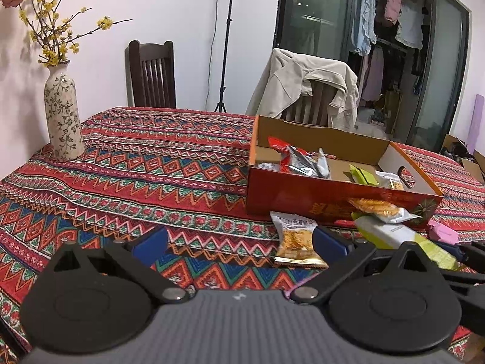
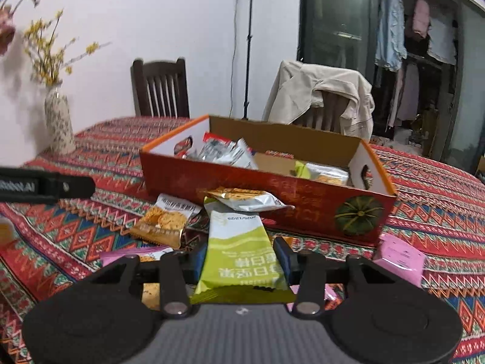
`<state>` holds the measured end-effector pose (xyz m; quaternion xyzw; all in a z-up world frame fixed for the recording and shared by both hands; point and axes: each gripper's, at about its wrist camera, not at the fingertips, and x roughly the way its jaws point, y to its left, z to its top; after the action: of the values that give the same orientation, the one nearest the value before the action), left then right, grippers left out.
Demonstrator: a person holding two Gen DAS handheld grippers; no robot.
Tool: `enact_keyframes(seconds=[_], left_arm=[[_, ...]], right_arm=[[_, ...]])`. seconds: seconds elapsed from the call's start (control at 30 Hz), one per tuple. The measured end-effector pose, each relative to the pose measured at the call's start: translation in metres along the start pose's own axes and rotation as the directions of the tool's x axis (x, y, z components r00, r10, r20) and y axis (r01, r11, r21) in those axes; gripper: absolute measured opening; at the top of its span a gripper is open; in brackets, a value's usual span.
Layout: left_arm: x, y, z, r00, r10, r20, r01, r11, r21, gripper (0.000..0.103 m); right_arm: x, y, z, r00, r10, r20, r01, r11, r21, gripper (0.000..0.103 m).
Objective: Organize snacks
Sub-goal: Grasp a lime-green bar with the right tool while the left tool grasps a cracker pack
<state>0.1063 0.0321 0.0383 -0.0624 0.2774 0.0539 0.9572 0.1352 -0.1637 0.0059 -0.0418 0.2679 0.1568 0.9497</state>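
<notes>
At lower centre of the right wrist view, the right gripper (image 2: 241, 261) has its fingers clamped on the green snack bar (image 2: 239, 254). The slick wrapper may slip, missing the red cardboard box (image 2: 242, 194). The left gripper (image 1: 239, 239) gapes wide, empty.

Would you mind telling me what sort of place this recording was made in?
Most likely a home dining room: a table under a patterned cloth, wooden chairs, a flower vase, and laundry hanging behind glass doors.

Green-white snack packet (image 2: 239, 261) flat before red snack box (image 2: 263, 194).
</notes>
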Motion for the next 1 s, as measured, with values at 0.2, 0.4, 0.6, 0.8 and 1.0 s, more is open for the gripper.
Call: enact_keyframes(seconds=[0.2, 0.4, 0.6, 0.8, 1.0], left_arm=[[-0.001, -0.021, -0.007, 1.000, -0.022, -0.020, 0.022, 1.000, 0.021, 0.103], [-0.003, -0.044, -0.018, 0.999, -0.039, -0.036, 0.041, 0.998, 0.054, 0.103], [-0.002, -0.065, -0.030, 0.997, -0.060, -0.056, 0.065, 0.993, 0.094, 0.103], [0.005, -0.084, -0.041, 0.995, -0.069, -0.077, 0.081, 0.985, 0.153, 0.103], [0.012, -0.099, -0.052, 0.995, -0.046, -0.093, 0.065, 0.973, 0.221, 0.103]], right_arm=[[-0.030, -0.024, -0.009, 0.997, 0.011, 0.071, -0.016, 0.998, 0.067, 0.044], [-0.042, -0.045, -0.020, 0.996, 0.007, 0.091, -0.017, 0.994, 0.112, 0.043], [-0.045, -0.060, -0.036, 0.996, 0.020, 0.087, -0.033, 0.989, 0.146, 0.043], [-0.047, -0.064, -0.045, 0.995, 0.043, 0.087, -0.057, 0.986, 0.158, 0.043], [-0.048, -0.066, -0.047, 0.994, 0.055, 0.093, -0.070, 0.983, 0.168, 0.043]])
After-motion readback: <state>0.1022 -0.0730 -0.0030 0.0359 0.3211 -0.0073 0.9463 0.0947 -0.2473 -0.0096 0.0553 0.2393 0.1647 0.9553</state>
